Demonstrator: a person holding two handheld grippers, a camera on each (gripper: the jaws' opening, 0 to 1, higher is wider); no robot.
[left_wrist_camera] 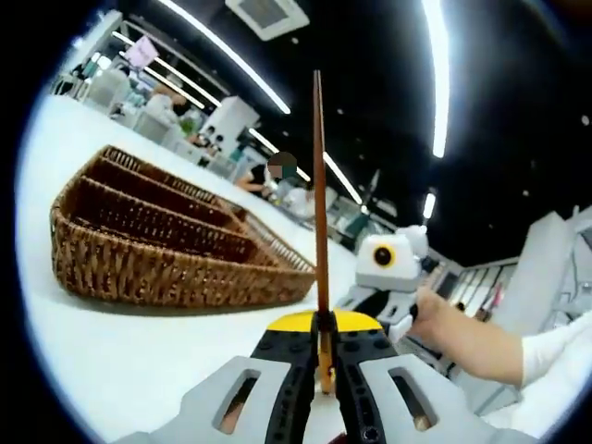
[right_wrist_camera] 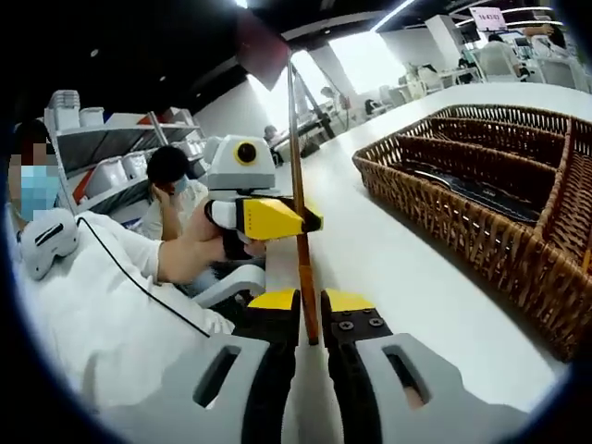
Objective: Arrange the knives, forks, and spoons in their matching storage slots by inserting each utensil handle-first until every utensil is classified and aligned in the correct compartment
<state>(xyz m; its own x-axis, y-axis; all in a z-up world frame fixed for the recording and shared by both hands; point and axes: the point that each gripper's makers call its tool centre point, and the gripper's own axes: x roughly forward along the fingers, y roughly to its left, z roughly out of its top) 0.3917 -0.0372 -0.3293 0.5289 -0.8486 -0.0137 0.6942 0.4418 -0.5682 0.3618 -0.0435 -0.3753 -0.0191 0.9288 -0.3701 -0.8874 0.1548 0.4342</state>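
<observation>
Two grippers sit on one utensil (left_wrist_camera: 319, 203), and that is your main risk. Nearest you, your left gripper (left_wrist_camera: 323, 344) has its jaws closed on the thin brown shaft, which rises straight up from them. Your right gripper (right_wrist_camera: 312, 310) has the same shaft between its yellow tips, but a gap shows beside it, so I cannot tell whether those jaws pinch it or only flank it. If both clamp and your hands drift apart or twist, the shaft could bend, or slip out of the weaker grip and drop onto the table (left_wrist_camera: 111, 361).

Which kind of utensil it is I cannot tell. The dark, blurred far end gives nothing away, so check it before picking a slot, or it will be misfiled.

Beyond it, the basket (left_wrist_camera: 139, 268) lies well apart from both grippers, with dark pieces (right_wrist_camera: 481, 190) already in one compartment. Its dividers are close together and woven, so a tilted handle could catch on a wall, or the basket could slide on the smooth top if you push.
</observation>
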